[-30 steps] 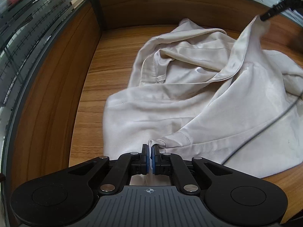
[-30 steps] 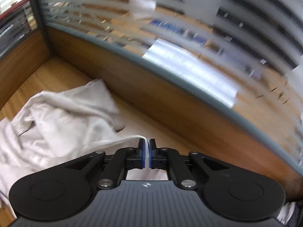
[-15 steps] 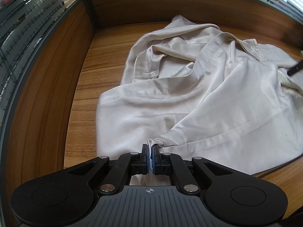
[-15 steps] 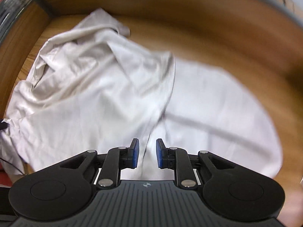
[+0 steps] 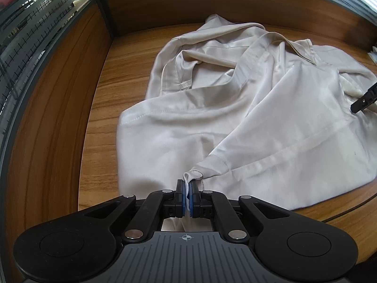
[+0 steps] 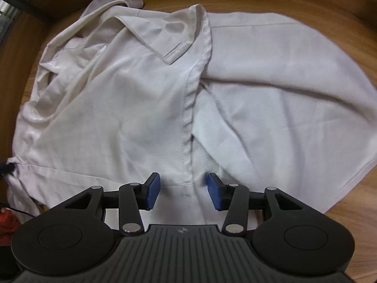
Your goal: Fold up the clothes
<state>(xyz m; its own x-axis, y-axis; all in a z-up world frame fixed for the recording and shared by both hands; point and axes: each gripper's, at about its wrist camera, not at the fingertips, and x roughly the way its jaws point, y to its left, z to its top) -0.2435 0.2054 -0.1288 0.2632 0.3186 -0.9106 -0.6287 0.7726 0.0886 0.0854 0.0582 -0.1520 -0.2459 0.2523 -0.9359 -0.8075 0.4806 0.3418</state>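
A pale cream shirt (image 5: 235, 118) lies rumpled on the wooden tabletop (image 5: 122, 75), spread loosely with its far end near the back corner and its near hem running toward the front edge. In the right wrist view its collar (image 6: 165, 44) lies turned out toward the far edge, and the stitched placket (image 6: 188, 108) runs from there down the middle of the cloth toward the camera. Folds and creases cross both halves; one sleeve or panel is bunched at the far left of that view.

The left gripper (image 5: 187, 194) is clamped tight on a small pinch of the shirt's near corner, the cloth pulled into a point between its blue pads (image 5: 180, 195), which meet on the fabric with no gap beyond the cloth itself. The right gripper (image 6: 183, 191) hangs low over the placket with its jaws spread wide and nothing between them; its blue pads (image 6: 152, 192) sit either side of the seam, and whether they touch the cloth cannot be told. Its tip also shows as a dark shape at the right edge of the left wrist view.

Wooden panels (image 5: 47, 122) rise along the left and back edges of the tabletop, topped by glass with blinds (image 5: 28, 23) behind. Something red (image 6: 7, 224) shows at the lower left of the right wrist view.
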